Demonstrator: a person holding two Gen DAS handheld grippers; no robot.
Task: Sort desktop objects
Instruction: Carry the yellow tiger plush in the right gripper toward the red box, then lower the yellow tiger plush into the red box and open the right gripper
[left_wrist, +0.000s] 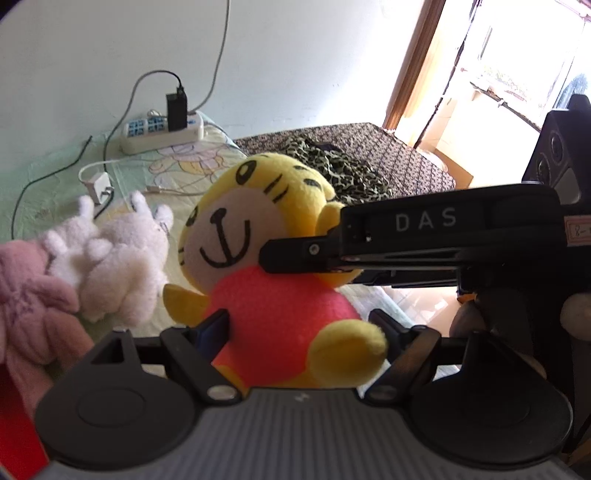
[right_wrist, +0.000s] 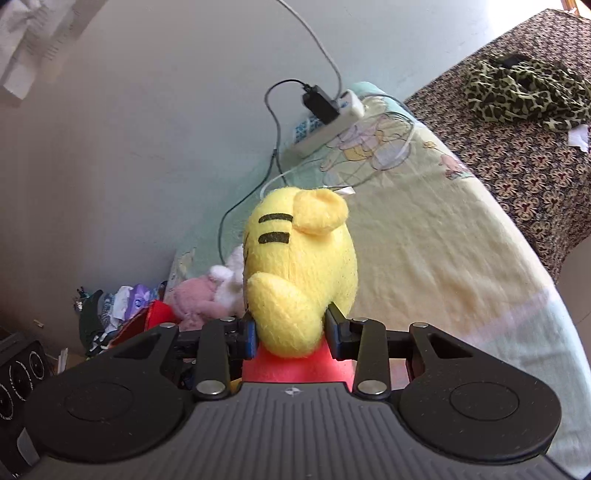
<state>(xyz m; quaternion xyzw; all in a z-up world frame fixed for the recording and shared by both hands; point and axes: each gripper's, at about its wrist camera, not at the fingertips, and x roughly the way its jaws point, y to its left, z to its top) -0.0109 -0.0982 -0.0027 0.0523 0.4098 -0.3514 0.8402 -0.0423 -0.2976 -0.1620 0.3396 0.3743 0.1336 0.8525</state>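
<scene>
- Jaws, right gripper (right_wrist: 291, 338): pinched on the yellow tiger doll (right_wrist: 299, 273) at its arm or neck, both fingers pressing into the plush at lower centre of the right wrist view.
- Jaws, left gripper (left_wrist: 299, 332): set either side of the doll's red body at lower centre of the left wrist view. The left finger touches the fabric; the right finger stands just beside the doll's arm. Whether it grips cannot be told.
- The doll sits upright at frame centre in both views, seemingly held off the pale quilt (right_wrist: 436, 258). The right gripper's arm crosses in from the right edge of the left wrist view and meets the doll's head.
- Sorted so far, by judgement: a white plush toy (left_wrist: 122, 254) and a pink plush toy (left_wrist: 33, 310) lie touching at the left of the left wrist view, which suggests a soft-toy group already begun.
- Remaining, by judgement: the doll is not yet set down with that group.
- Other items: a power strip (left_wrist: 162, 134) and a white charger (left_wrist: 98, 184), upper left, and a leopard-print cloth (right_wrist: 524, 90), upper right, appear untouched.
</scene>
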